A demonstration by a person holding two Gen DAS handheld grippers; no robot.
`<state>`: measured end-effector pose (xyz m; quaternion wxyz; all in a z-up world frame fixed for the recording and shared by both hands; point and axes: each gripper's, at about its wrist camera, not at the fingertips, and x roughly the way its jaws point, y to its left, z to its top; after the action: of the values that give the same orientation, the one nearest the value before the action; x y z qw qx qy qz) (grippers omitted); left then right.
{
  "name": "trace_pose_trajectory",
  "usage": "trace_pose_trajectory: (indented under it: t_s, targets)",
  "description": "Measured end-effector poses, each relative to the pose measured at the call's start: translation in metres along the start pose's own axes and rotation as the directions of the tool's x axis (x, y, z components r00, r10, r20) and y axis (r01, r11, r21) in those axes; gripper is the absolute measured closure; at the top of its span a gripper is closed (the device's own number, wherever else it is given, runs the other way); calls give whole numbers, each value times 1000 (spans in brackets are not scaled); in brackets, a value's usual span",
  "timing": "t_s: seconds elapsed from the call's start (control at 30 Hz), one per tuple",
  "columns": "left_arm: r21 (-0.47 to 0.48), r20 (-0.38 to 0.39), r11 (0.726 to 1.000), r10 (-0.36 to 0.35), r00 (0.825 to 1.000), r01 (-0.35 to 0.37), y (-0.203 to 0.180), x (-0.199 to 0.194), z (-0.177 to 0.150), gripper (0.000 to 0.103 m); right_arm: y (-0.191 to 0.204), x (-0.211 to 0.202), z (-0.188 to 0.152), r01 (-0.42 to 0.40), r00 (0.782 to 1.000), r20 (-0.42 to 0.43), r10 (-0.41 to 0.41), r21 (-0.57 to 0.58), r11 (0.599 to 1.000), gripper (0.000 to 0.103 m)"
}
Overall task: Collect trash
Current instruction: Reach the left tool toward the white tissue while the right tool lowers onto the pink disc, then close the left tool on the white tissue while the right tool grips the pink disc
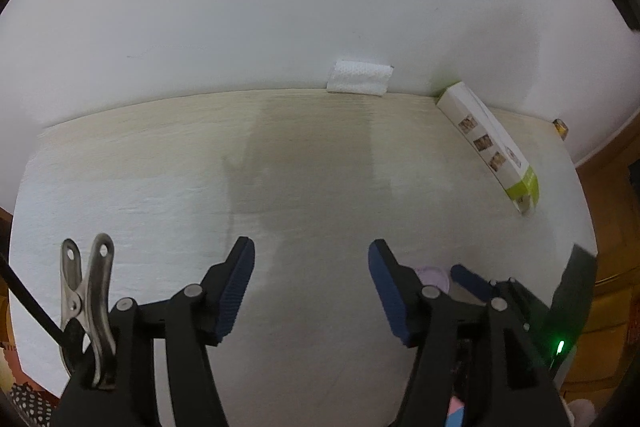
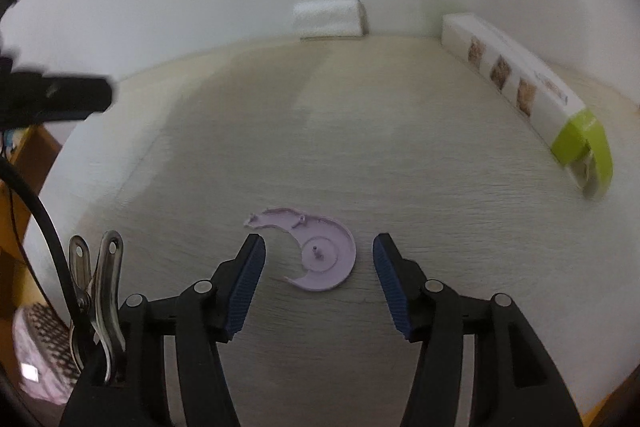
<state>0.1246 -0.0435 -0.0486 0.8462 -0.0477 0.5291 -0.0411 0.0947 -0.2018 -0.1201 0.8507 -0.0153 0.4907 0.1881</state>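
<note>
A broken lilac plastic piece [image 2: 326,259], crescent-shaped with a round disc part, lies flat on the pale wood table [image 2: 400,167]. My right gripper [image 2: 319,241] hovers right over it, open, one blue pad on each side of the piece and neither touching it. In the left wrist view my left gripper [image 1: 312,255] is open over bare table with nothing between its fingers. Behind its right finger a bit of the lilac piece [image 1: 434,277] shows, next to a blue fingertip [image 1: 468,277] of the right gripper.
A folded white paper towel [image 1: 358,77] [image 2: 330,17] leans against the white wall at the table's back edge. A long white box with a green end [image 1: 490,143] [image 2: 520,87] lies along the right side. A small yellow object [image 1: 560,127] sits at the far right corner.
</note>
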Motion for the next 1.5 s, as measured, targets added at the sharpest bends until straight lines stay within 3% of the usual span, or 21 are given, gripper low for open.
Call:
trace_pose_trajectory:
  t_s: [0.17, 0.2, 0.27, 0.37, 0.4, 0.73, 1.0, 1.5]
  targets:
    - [2, -11, 1000, 16, 1000, -16, -12, 15, 13, 38, 11, 1, -4, 17, 1000, 7, -16, -104, 994, 48]
    - [-3, -14, 1000, 14, 1000, -14, -13, 19, 15, 38, 13, 2, -4, 31, 1000, 8, -30, -118, 993, 53]
    - [-13, -20, 1000, 8, 1000, -9, -17, 27, 22, 35, 14, 1, -5, 64, 998, 16, -63, -134, 989, 73]
    - [-16, -33, 1000, -9, 999, 9, -22, 39, 29, 33, 8, -2, -4, 36, 999, 9, -35, -111, 993, 74]
    - [-15, -39, 1000, -14, 999, 14, -24, 43, 31, 33, 4, -2, -2, 25, 1000, 6, -25, -102, 995, 81]
    - [-52, 9, 999, 17, 1000, -16, -38, 84, 64, 13, -45, -7, 1, 21, 1000, 3, -21, -17, 1000, 80]
    - [-8, 112, 996, 89, 990, -89, -65, 115, 96, 13, -69, -10, 3, -18, 1000, -13, 19, 38, 999, 80]
    - [-103, 153, 983, 165, 974, -150, -65, 159, 134, 9, -87, -13, 2, -101, 995, -11, 103, 97, 990, 80]
